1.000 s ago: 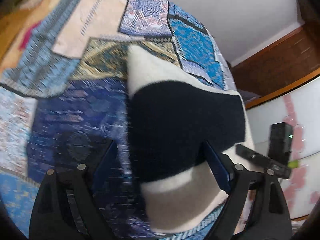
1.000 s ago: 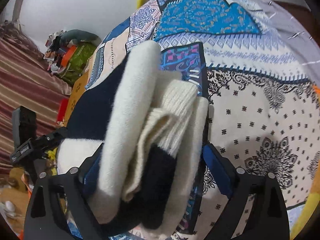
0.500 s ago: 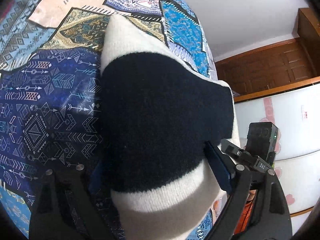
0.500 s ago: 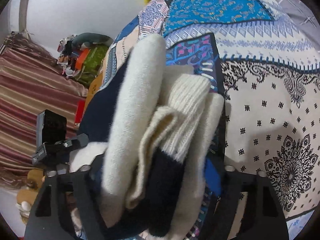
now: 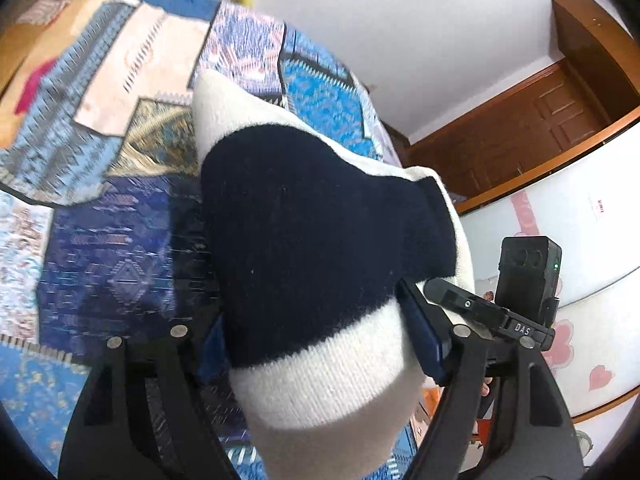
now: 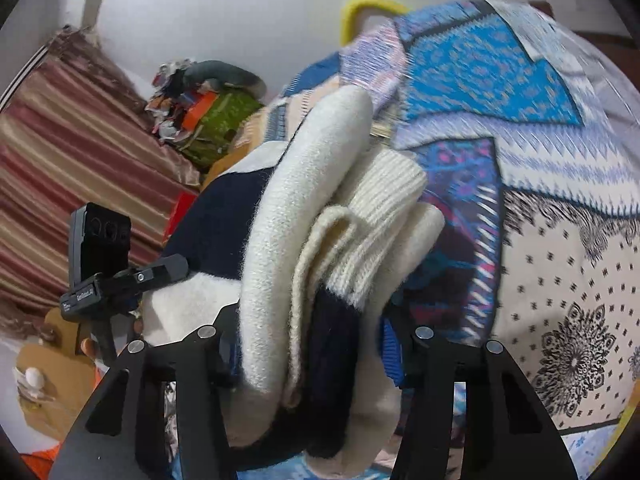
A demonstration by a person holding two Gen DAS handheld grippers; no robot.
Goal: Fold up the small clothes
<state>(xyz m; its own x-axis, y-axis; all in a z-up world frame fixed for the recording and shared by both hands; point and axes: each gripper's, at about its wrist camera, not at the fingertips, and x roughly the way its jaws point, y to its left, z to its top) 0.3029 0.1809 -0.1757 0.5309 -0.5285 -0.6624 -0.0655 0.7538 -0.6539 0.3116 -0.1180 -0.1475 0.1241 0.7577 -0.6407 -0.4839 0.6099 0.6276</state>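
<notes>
A folded cream and navy knit sweater (image 5: 320, 240) is held up over the patchwork bedspread (image 5: 120, 240). My left gripper (image 5: 316, 340) grips one end: its jaws are closing and both blue pads press the knit. At the other end, the bunched folds of the sweater (image 6: 304, 240) fill my right gripper (image 6: 312, 344), whose jaws are also closing, the pads squeezing the layers. Each view shows the other gripper's black camera block (image 5: 528, 268) (image 6: 100, 248) beside the sweater.
The bedspread (image 6: 560, 240) stretches ahead and to the right. A yellow frame (image 6: 360, 4) stands at its far edge. A wooden door (image 5: 520, 128) and a white cabinet with pink hearts (image 5: 580, 240) lie right; a striped curtain (image 6: 60, 180) and a clutter pile (image 6: 200, 108) left.
Both grippers have narrowed onto the sweater, the right one much more. Both have risen with the sweater, and the views now take in more wall.
</notes>
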